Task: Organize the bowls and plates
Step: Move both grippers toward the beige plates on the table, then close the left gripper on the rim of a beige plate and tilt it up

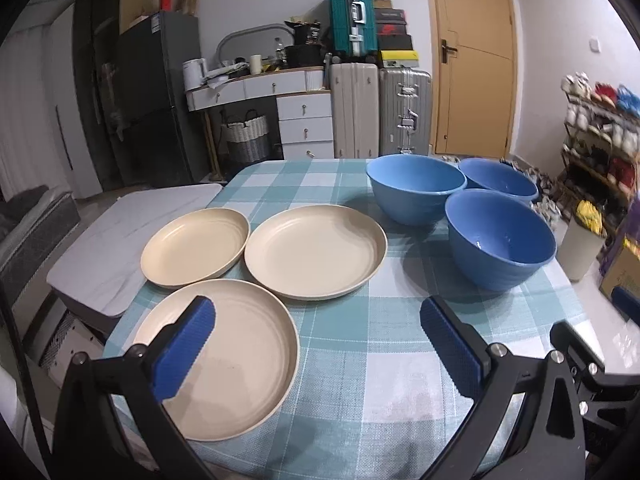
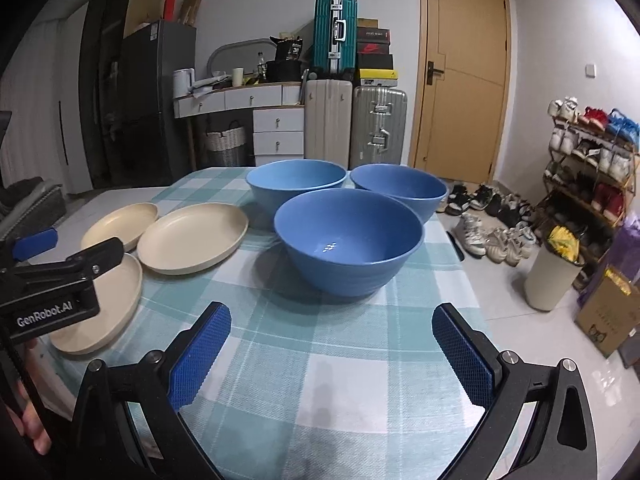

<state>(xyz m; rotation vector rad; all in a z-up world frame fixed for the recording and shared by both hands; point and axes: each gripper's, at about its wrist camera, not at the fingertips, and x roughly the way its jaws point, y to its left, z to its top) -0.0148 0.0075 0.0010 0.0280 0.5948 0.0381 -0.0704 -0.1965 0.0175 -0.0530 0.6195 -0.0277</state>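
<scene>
Both tools gape, empty: the left tool [image 1: 316,334] above the nearest round cream plate [image 1: 240,364], the right tool [image 2: 332,338] facing the closest glossy blue bowl [image 2: 348,240]. Beyond sit two more plates and bowls on the checked tabletop [image 2: 320,380].

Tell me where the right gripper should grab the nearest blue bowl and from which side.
Grip the near rim of the nearest bowl, coming from the front and slightly above with the right gripper. It stands upright and empty, too wide to span, so one of the jaws probably goes inside and one outside the thin wall. The near side is unobstructed; the other bowls crowd the far side.
</scene>
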